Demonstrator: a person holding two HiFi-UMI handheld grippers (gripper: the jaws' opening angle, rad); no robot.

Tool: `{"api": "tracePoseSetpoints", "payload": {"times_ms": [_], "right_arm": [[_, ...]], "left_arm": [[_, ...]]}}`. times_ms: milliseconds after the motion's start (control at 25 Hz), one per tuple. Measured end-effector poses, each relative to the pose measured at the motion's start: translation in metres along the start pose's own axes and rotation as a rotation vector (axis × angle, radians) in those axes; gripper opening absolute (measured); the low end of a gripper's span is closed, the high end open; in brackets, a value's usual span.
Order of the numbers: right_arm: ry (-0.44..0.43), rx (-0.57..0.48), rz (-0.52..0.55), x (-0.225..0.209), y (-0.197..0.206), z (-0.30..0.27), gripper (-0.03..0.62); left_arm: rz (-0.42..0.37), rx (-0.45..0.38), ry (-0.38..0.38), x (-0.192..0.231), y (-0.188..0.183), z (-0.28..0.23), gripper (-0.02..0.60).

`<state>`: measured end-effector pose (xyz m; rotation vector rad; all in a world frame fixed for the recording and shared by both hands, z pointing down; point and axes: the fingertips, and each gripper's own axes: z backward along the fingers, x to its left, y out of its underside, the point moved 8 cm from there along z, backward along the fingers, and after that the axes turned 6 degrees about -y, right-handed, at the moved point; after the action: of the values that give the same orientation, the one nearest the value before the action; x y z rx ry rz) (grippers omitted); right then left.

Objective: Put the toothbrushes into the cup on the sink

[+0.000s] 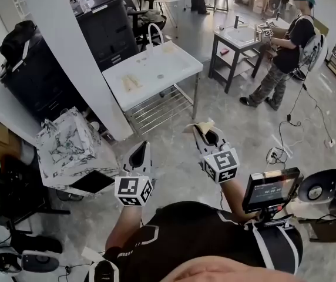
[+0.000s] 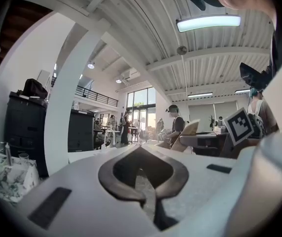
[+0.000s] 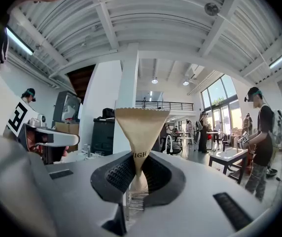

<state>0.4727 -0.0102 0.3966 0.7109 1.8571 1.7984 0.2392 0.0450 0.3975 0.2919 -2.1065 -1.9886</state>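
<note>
My right gripper (image 1: 207, 135) (image 3: 140, 174) is shut on a tan paper packet (image 3: 141, 130) that fans out above the jaws; in the head view the packet (image 1: 196, 127) pokes out past the tips. The left gripper (image 1: 140, 153) (image 2: 142, 184) is held beside it, shut, with nothing between the jaws. Both hang over the grey floor, short of the white sink table (image 1: 182, 60). Its curved faucet (image 1: 154, 35) stands at the far edge, and some pale beige items (image 1: 131, 82) lie on top. I cannot make out a cup or a bare toothbrush.
A white slanted pillar (image 1: 77, 57) and black cabinets (image 1: 106, 25) stand to the left. Near the left gripper sits a marbled white bag (image 1: 68, 145). A person (image 1: 285, 54) works at a second sink stand (image 1: 238, 37) at the back right. There is a small monitor (image 1: 271, 190) at my right.
</note>
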Motion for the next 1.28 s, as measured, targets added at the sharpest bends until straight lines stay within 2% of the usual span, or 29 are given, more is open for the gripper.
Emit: {"api": "tracePoseSetpoints", "payload": {"times_ms": [520,1280], "right_arm": [[-0.008,-0.007,-0.023,0.008,-0.003,-0.007,0.046],[-0.058,-0.017,-0.011,0.076,-0.009,-0.062,0.046]], "left_arm": [[-0.002,0.002,-0.01,0.013,-0.002,0.005,0.005],[0.004,-0.023,-0.072,0.092,-0.002,0.042,0.005]]}}
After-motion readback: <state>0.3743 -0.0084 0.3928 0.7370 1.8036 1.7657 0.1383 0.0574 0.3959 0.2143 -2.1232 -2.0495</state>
